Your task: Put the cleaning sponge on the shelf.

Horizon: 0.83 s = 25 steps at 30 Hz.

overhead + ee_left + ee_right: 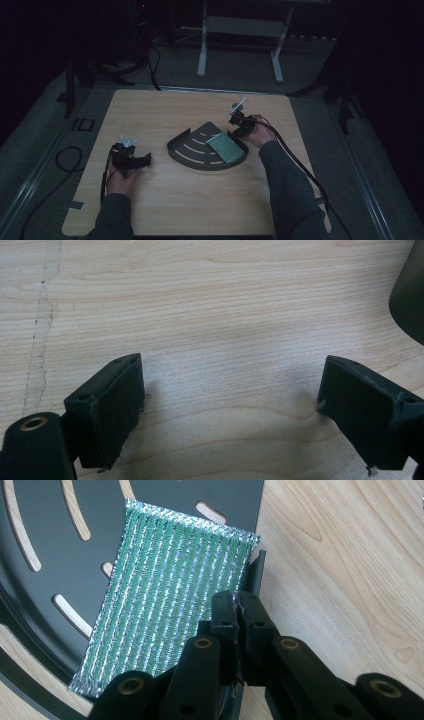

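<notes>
Your left hand-held gripper [131, 159] sits on the table [165, 210] at the left, well apart from the tray; its jaws stand wide apart with nothing but bare wood grain between them in the left gripper view; a dark curved edge of the tray [409, 295] shows at the top right of that view.

Centre: one dark fan-shaped tray [186, 150], flat on the table, with curved slots cut through its floor so the wood shows through; low raised rim along the curved side. One thing in it: a green scouring sponge [225, 148] with a shiny mesh cover, lying flat on the tray's right half, one end out over the tray's straight edge; in the right gripper view the sponge [170, 605] covers parts of two slots.

Right: your right hand-held gripper [239, 131] is at the tray's right edge, touching distance from the sponge's near corner; jaws are brought together, just a sliver between the pads, nothing clamped; the tips sit right beside the sponge's edge and the tray's upright lip [256, 575].

Count: one tray; one sponge; two hand-held grippers; one table.
</notes>
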Tool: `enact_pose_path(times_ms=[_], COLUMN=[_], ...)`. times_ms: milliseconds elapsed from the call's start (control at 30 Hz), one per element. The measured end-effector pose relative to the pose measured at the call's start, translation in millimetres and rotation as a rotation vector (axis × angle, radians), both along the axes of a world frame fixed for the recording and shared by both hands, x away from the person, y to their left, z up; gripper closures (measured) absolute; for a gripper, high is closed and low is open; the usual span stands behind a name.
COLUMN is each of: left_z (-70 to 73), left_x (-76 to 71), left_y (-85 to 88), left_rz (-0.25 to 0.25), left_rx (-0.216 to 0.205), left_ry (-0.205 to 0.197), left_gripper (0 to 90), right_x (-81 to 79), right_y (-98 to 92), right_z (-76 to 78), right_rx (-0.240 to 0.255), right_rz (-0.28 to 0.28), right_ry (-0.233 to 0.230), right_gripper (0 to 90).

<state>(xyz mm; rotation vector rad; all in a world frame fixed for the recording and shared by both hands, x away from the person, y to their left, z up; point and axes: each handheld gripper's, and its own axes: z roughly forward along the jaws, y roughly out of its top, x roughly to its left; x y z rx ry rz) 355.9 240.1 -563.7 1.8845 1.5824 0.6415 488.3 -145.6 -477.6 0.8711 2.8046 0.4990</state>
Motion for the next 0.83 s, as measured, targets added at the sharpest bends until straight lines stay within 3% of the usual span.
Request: enact_pose_path(times_ms=[333,633,767,833], left_z=[0.0,0.0,0.0,0.0], left_x=[0.0,0.0,0.0,0.1], left_y=[0.0,0.0,0.0,-0.1], left_rz=[0.000,0.000,0.000,0.001], left_rx=[0.000,0.000,-0.001,0.000], left_ry=[0.000,0.000,0.000,0.000], left_gripper=[11.9,11.9,11.8,11.8], right_x=[-9.3,-26.7,-36.4,-44.1], right_y=[-8.0,-30.9,-40.3,-45.6], right_z=[11.8,21.1,21.4,23.6], right_rx=[0.035,0.120,0.092,0.085], right_rz=[-0.011,-0.068,-0.096,-0.120], right_ry=[-0.021,-0.072,-0.111,-0.153], right_gripper=[61.9,44.0,37.4,33.4])
